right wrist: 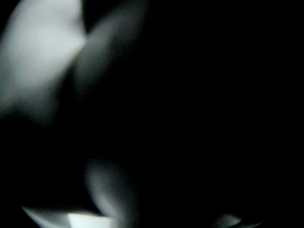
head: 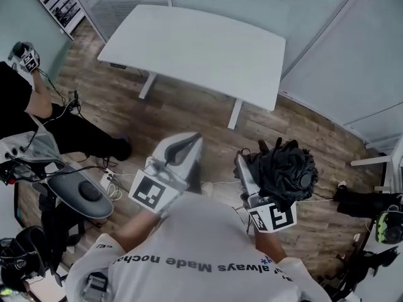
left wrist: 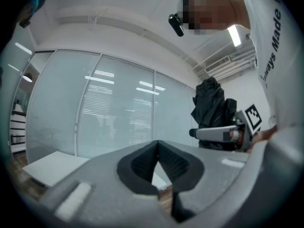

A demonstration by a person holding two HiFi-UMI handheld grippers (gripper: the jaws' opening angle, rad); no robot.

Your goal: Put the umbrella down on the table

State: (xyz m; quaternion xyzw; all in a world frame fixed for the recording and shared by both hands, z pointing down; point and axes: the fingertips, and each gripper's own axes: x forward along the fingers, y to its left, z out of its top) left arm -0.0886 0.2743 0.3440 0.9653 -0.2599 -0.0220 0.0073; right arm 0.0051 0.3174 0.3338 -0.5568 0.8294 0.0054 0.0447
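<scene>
Table [head: 201, 49], white, on wood floor [head: 308, 134]; right gripper [head: 250, 166] jaws clamp umbrella [head: 286, 168], left gripper [head: 187, 145] jaws pressed together.

The person is wearing a white short-sleeved T-shirt [head: 201, 250] with dark lettering running across it. A small black camera [left wrist: 176, 24] is sitting at the head. The left gripper [head: 184, 143] is showing a pale grey, smooth moulded shell, with black ribbed pads lining its jaws. The right gripper [head: 247, 168] is showing the same grey shell. Each is carrying a white cube with black square markers, the left cube [head: 153, 192] and the right cube [head: 272, 218].
</scene>
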